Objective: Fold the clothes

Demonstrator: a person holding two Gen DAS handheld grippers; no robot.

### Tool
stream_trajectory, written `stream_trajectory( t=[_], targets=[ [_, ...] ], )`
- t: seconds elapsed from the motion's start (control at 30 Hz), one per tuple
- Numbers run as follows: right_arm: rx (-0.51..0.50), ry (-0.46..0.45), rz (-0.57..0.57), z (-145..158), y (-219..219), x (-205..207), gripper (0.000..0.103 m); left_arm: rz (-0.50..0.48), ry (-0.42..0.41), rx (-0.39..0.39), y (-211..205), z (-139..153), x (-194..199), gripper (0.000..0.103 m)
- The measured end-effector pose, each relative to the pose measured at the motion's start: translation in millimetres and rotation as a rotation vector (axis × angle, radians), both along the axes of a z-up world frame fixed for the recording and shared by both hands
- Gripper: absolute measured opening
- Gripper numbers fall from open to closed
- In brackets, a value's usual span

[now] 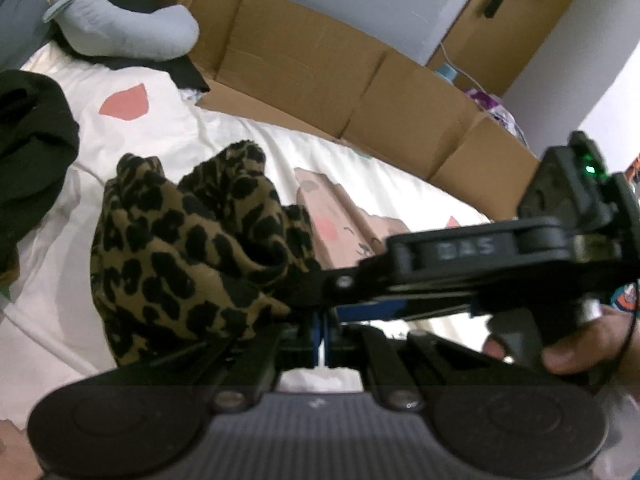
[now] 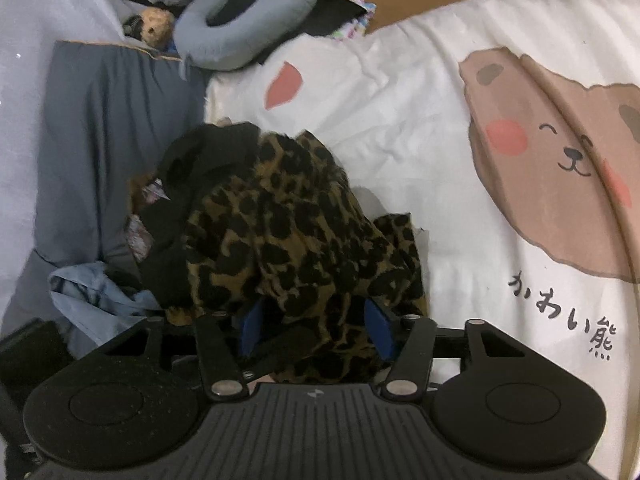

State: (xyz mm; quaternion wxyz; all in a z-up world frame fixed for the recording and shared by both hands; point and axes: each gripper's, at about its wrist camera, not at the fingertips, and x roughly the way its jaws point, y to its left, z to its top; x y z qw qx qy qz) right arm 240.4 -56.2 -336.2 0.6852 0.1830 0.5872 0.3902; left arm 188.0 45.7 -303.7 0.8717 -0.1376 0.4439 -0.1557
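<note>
- My left gripper [image 1: 320, 326] is pinched tight on a fold of the leopard-print garment [image 1: 188, 248], its blue pads pressed together with the cloth bunched just beyond them, so I can lift that edge clear of the bed.
- My right gripper [image 2: 316, 330] stands half wide, its blue pads [image 2: 252, 326] either side of another bunch of the same garment; I cannot tell whether they press it yet.
- The garment hangs crumpled over the white bear-print bedspread [image 2: 420, 128], near the edge where the grey pillow [image 2: 100, 140] lies, beside a black garment [image 1: 32, 148].
- I judge I am gathering two holds so I can spread it flat before folding; folding proper is not yet begun.
- My right hand [image 1: 580, 344] shows gripping its handle.
</note>
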Motion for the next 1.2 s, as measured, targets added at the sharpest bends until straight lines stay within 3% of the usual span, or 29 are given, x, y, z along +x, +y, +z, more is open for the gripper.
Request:
stream_trajectory(
  t=[0.1, 0.3, 0.4, 0.47, 0.53, 0.6, 0.93, 1.2],
  targets=[
    [0.022, 0.017, 0.012, -4, 2, 0, 0.030, -0.042, -0.017, 0.053, -4, 8, -9, 0.002],
    [0.032, -0.003, 0.035, -4, 3, -1, 0.024, -0.028, -0.079, 0.102, 11, 37, -14, 0.004],
    [0.033, -0.005, 0.035, -4, 3, -2, 0.024, -0.013, -0.106, 0.120, 16, 47, -6, 0.014],
    [0.034, -0.007, 0.035, -4, 2, -2, 0.024, -0.017, -0.115, 0.141, 14, 47, 2, 0.039],
    [0.035, -0.005, 0.034, -5, 2, -2, 0.024, -0.030, -0.125, 0.155, 12, 47, 7, 0.053],
    [0.039, -0.005, 0.033, -6, 1, -2, 0.024, -0.055, -0.138, 0.151, 9, 45, 11, 0.058],
    [0.049, -0.014, 0.045, -9, -5, -4, 0.017, -0.048, -0.076, 0.154, 14, 20, 27, 0.057],
    [0.026, -0.032, 0.039, -13, -14, -8, 0.013, -0.059, 0.024, 0.195, 15, -3, 30, 0.036]
  ],
)
